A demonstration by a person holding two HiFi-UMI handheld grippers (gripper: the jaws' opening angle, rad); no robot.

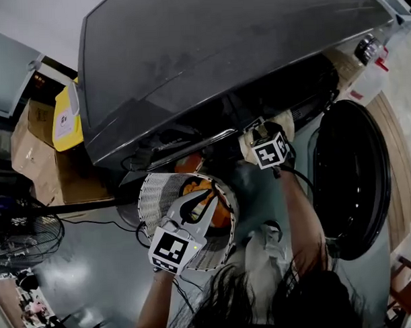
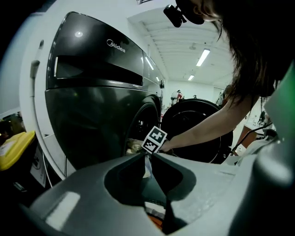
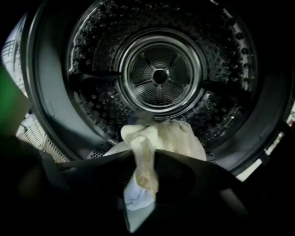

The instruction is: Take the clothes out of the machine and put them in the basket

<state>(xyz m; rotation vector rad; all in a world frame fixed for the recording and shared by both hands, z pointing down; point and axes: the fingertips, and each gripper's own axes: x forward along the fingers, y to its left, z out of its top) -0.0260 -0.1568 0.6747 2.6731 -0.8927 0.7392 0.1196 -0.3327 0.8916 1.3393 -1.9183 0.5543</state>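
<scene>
I see the dark grey washing machine [image 1: 208, 52] with its round door [image 1: 350, 175] swung open to the right. My right claw [image 3: 145, 154] is at the mouth of the drum [image 3: 161, 73] and is clamped on a cream cloth [image 3: 170, 136]. The cloth bunches up between the two jaws, and most of it lies on the near lip of the drum. A paler white piece [image 3: 136, 196] hangs just below the grip.

The white mesh basket [image 1: 152, 192] stands on the floor [image 1: 95, 278] in front of the machine, to the left of the door. An orange garment [image 1: 221, 216] lies inside it. My left claw [image 2: 146, 156] hangs over the basket with its jaws almost together. Only a narrow slit is left between them, and I see nothing gripped there.
</scene>
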